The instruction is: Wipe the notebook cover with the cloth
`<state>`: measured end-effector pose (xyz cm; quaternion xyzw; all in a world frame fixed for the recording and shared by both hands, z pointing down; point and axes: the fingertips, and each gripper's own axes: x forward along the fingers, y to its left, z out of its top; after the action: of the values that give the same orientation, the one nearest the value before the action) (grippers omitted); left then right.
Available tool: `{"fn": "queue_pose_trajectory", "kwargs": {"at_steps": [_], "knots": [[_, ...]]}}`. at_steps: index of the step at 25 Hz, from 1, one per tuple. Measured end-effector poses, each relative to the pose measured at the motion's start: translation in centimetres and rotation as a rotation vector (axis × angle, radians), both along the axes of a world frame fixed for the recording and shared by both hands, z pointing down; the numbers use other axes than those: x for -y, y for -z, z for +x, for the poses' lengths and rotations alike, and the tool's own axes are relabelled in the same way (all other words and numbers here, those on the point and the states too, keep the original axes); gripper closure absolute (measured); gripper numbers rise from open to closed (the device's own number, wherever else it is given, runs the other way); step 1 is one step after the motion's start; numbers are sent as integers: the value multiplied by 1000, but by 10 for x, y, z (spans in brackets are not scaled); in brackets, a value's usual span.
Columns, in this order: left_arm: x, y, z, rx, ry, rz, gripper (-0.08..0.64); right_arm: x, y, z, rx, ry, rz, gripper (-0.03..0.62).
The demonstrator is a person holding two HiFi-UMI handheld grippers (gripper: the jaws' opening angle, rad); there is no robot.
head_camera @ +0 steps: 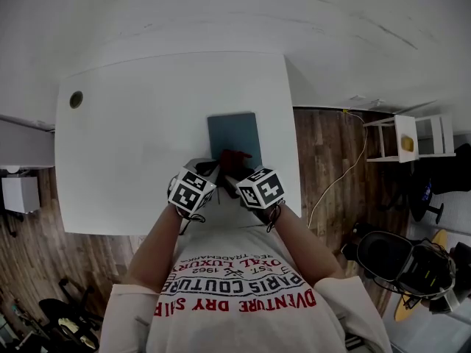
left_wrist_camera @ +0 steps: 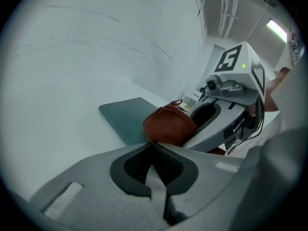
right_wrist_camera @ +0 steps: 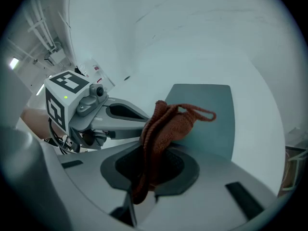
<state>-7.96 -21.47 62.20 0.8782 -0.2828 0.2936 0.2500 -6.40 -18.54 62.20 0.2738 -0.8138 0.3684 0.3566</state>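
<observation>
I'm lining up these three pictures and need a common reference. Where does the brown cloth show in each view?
Head view: the cloth is just below centre, over the near edge of the notebook.
Left gripper view: centre, in front of the notebook, held by the right gripper.
Right gripper view: centre, pinched between that gripper's fingers, with the notebook behind.
Shared landmark: the teal notebook on the white table.

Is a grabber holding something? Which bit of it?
The right gripper pinches the reddish-brown cloth by its bunched lower end; the rest pokes out over the notebook. The left gripper is shut on nothing.
</observation>
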Motion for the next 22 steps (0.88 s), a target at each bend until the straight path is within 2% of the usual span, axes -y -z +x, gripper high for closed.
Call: {"fn": "queue_pose_trajectory", "kwargs": {"at_steps": [15, 22], "knots": [[1, 0, 0, -7, -4, -19, 549, 21, -1, 77, -57, -203, -28, 509], [2, 0, 2, -1, 0, -12, 549, 23, -1, 108, -96, -208, -44, 510]]}}
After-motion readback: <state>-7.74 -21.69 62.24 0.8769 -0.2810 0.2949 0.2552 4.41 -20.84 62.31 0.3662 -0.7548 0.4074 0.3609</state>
